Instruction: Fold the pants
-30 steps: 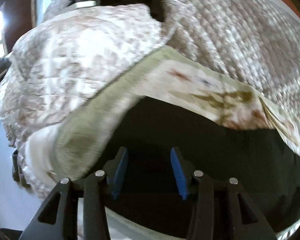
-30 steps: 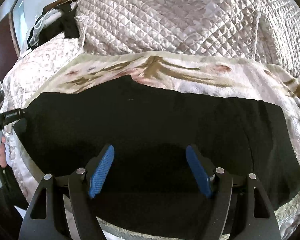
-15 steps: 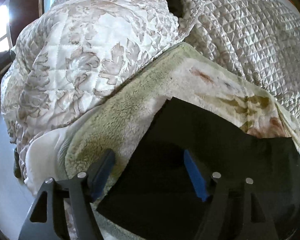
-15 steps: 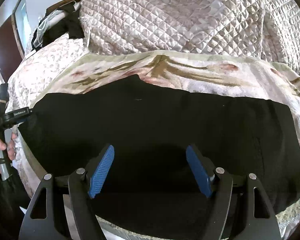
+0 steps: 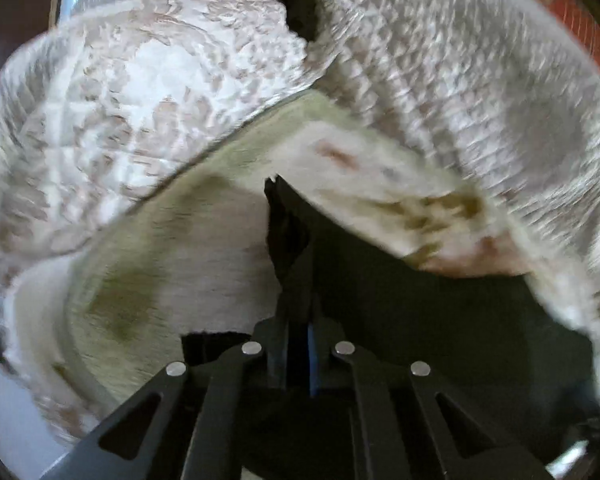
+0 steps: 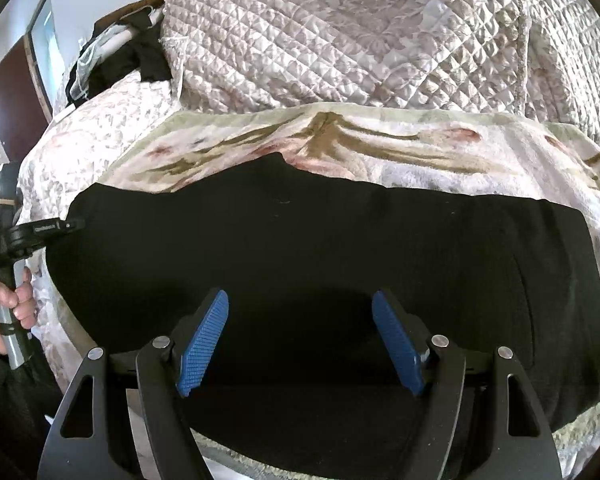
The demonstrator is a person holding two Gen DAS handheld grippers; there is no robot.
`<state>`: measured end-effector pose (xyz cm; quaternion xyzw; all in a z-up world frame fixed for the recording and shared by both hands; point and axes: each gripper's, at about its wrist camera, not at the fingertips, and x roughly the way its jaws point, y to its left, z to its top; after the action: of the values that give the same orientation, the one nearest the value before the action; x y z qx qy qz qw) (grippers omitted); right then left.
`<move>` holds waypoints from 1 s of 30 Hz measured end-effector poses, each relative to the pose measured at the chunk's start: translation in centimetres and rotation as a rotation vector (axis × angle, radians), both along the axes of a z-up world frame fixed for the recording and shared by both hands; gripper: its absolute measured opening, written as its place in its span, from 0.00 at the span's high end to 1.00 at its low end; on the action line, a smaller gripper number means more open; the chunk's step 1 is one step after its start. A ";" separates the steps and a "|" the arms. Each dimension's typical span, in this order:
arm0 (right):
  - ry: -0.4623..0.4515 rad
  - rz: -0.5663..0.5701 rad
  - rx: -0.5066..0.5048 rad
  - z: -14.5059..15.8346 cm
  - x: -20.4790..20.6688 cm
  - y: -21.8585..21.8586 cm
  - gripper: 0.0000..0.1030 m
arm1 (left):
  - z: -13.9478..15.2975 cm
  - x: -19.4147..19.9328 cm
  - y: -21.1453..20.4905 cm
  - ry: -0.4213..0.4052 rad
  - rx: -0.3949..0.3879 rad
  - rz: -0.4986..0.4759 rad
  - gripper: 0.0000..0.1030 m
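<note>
Quilted bed (image 6: 340,40), fleecy blanket (image 6: 420,152); flat black pants (image 6: 300,248)

Pants (image 6: 300,264) plain black; fleece blanket (image 6: 380,148) cream, olive and pink floral; quilted bedspread (image 6: 340,32) pale beige-white, diamond-stitched; gripper pads (image 6: 396,348) blue.

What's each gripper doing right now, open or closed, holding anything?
Left gripper: shut on the edge of the black pants.
Right gripper: open above the pants, holding nothing.
</note>
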<state>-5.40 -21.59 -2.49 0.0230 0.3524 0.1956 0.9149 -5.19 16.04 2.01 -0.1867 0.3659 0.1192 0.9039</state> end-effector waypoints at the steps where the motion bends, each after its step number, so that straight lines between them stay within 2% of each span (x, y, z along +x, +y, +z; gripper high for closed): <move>1: -0.002 -0.005 0.009 0.1 -0.1 -0.1 0.28 | 0.5 -0.2 -0.2 -0.026 -0.032 -0.021 0.93; 6: -0.013 -0.022 0.047 0.8 -0.4 -0.8 0.28 | 2.5 0.1 -2.7 -0.086 -0.196 -0.132 0.93; 11: -0.033 -0.048 0.078 1.6 -0.6 -1.8 0.28 | 3.8 1.7 -8.7 -0.089 -0.287 -0.281 0.93; 16: -0.025 -0.078 0.116 2.0 -0.5 -3.2 0.28 | 3.3 3.8 -16.0 -0.044 -0.319 -0.431 0.93; 22: 0.013 -0.110 0.156 1.7 -0.2 -4.7 0.28 | -0.1 5.8 -21.6 0.086 -0.359 -0.555 0.91; 25: 0.028 -0.112 0.184 1.5 0.0 -5.2 0.28 | 0.1 5.5 -21.6 0.091 -0.419 -0.589 0.83; 27: 0.047 -0.102 0.215 1.4 0.1 -5.2 0.28 | 1.3 5.0 -21.2 0.050 -0.423 -0.609 0.72; 30: 0.085 -0.061 0.268 1.1 0.4 -5.0 0.28 | 3.4 4.1 -19.7 -0.025 -0.411 -0.617 0.65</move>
<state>-5.02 -26.56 -1.43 0.1642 0.3608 0.2117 0.8933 -1.05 -3.66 5.36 -0.2470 0.4100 -0.2371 0.8454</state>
